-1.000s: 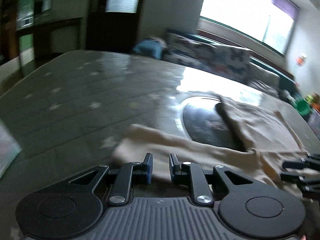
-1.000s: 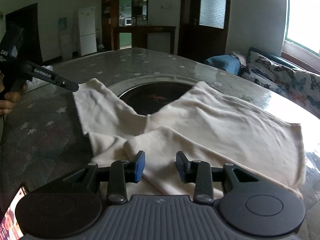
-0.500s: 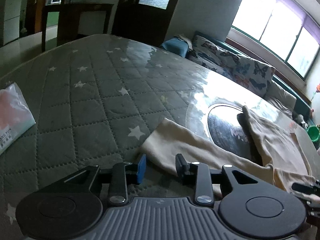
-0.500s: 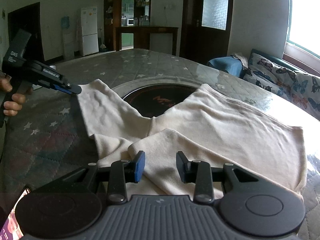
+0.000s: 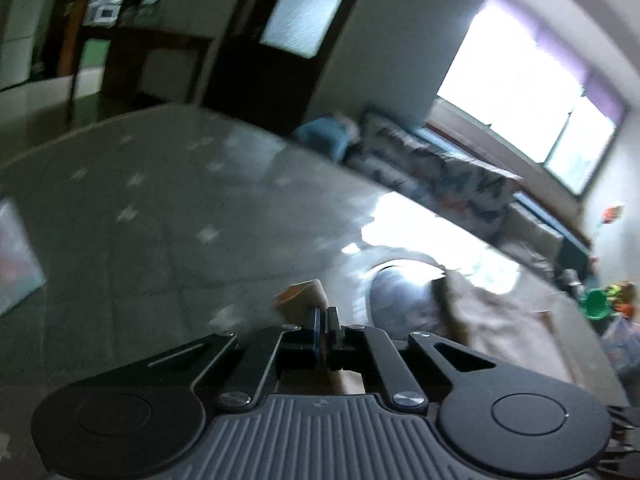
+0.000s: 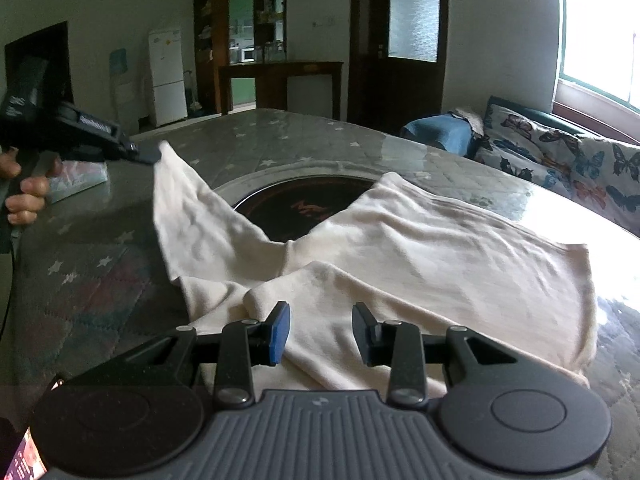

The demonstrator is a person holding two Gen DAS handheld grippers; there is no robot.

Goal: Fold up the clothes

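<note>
Cream garment (image 6: 420, 248) spread over the quilted, star-printed worktop (image 6: 304, 140), partly covering the dark round inset (image 6: 304, 200) at its middle. Appears to be trousers or leggings laid in a V, 1 leg running toward the far left, the other toward the right, waist end bunched nearest the right tool (image 6: 320, 332).

Left tool (image 6: 150, 156) pressed together on the far tip of the left leg, cloth pinched between the pads and raised clear of the worktop, so that the leg hangs in a taut slope down to the crotch. Held by the very end, probably, to carry the whole leg across in 1 sweep. Same pinch seen from the left wrist view (image 5: 323, 320), blurred, a scrap of cream cloth showing past the tips.

Right tool spread, hovering just above the bunched waist end, nothing between its pads; whether touching the cloth, cannot tell. Likely kept there to pin or anchor the near end while the leg is folded over.

Fold judged barely begun: both legs apart.
</note>
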